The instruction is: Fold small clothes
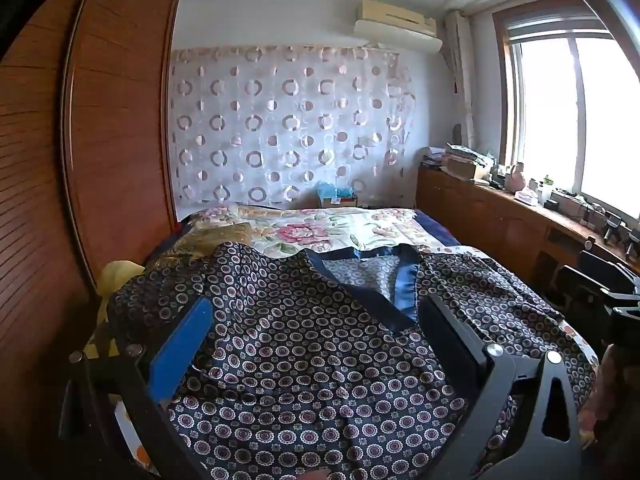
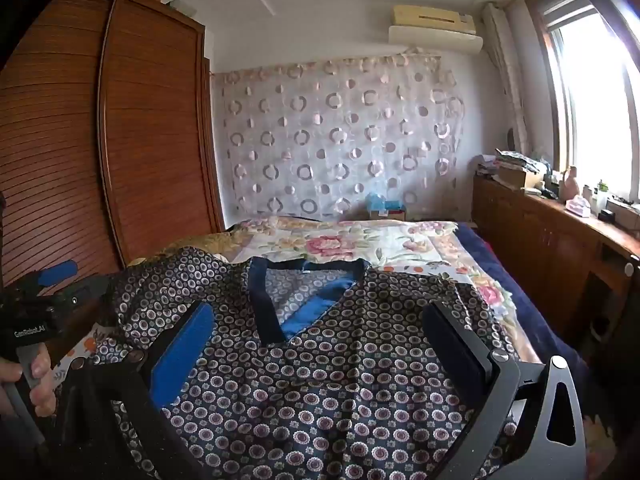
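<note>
**Patterned top spread on the bed, both grippers poised above it with fingers apart**

I see the bed (image 1: pixel 360 224) filling the middle of both wrist views, covered by a floral quilt (image 2: pixel 360 244) with a dark blue border. A tall wooden wardrobe (image 1: pixel 116 120) stands along its left side, a low wooden cabinet (image 2: pixel 532 236) cluttered with boxes and bottles runs under the window (image 1: pixel 560 120) on the right, and a sheer curtain with ring motifs (image 1: pixel 288 120) hangs on the far wall below an air conditioner (image 2: pixel 436 28).

The task garment, a dark top printed with small round flowers (image 1: pixel 304 360), lies spread on the near part of the quilt, its blue-trimmed V neckline (image 2: pixel 304 300) pointing away from me and opening to show the shinier blue lining. The fabric is rumpled, with one sleeve bunched towards the wardrobe side.

The left gripper (image 1: pixel 312 324) sits over the left half of the top; its fingers stand wide apart with nothing between them but cloth below. The right gripper (image 2: pixel 316 332) sits likewise over the middle, fingers wide apart, holding nothing. In the right wrist view I also see my left hand (image 2: pixel 28 380) around the other gripper's handle at the frame's left edge.
</note>
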Available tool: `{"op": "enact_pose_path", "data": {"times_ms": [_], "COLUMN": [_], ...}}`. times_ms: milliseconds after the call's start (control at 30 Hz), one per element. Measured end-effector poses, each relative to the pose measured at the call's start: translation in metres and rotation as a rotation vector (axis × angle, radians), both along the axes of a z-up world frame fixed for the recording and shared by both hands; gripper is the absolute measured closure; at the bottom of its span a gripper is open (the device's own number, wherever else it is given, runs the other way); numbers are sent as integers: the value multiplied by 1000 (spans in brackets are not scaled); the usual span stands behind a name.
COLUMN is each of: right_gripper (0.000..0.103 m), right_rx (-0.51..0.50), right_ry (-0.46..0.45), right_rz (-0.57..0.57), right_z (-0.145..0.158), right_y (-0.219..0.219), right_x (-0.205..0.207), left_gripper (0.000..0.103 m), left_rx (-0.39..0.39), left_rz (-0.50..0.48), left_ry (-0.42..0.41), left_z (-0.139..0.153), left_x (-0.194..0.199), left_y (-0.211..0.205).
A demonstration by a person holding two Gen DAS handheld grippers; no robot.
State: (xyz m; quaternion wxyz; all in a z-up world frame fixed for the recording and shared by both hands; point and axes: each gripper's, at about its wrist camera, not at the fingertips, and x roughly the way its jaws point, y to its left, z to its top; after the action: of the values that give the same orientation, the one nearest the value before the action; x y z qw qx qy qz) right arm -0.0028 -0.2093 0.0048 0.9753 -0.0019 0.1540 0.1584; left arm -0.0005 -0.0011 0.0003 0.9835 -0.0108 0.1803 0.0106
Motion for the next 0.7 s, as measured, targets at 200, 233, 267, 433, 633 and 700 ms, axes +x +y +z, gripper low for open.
{"op": "enact_pose_path", "data": {"times_ms": [200,233,267,433,633,700], "right_gripper": [0,0,0,0,0,0], "right_rx": [2,3,3,-7,-8,-8], "right_ry": [-3,-3,-3,-2,-3,-3], "right_rz": [1,2,1,4,3,3], "right_z": [0,0,1,-3,-2,-2], "right_y": [-1,-1,-2,4,3,3], "right_x": [-1,-1,-1,1,3,4], "left_gripper": [0,0,0,0,0,0], "left_rx": [-12,-13,-13,-12,-3,-3], "left_rz": [-2,-1,-2,-5,-3,-4], "left_ry": [8,5,5,3,-2,-4], "left_z": [0,0,0,8,7,7], "left_x": [0,0,0,1,-1,-1], "left_y": [0,0,0,3,0,0]}}
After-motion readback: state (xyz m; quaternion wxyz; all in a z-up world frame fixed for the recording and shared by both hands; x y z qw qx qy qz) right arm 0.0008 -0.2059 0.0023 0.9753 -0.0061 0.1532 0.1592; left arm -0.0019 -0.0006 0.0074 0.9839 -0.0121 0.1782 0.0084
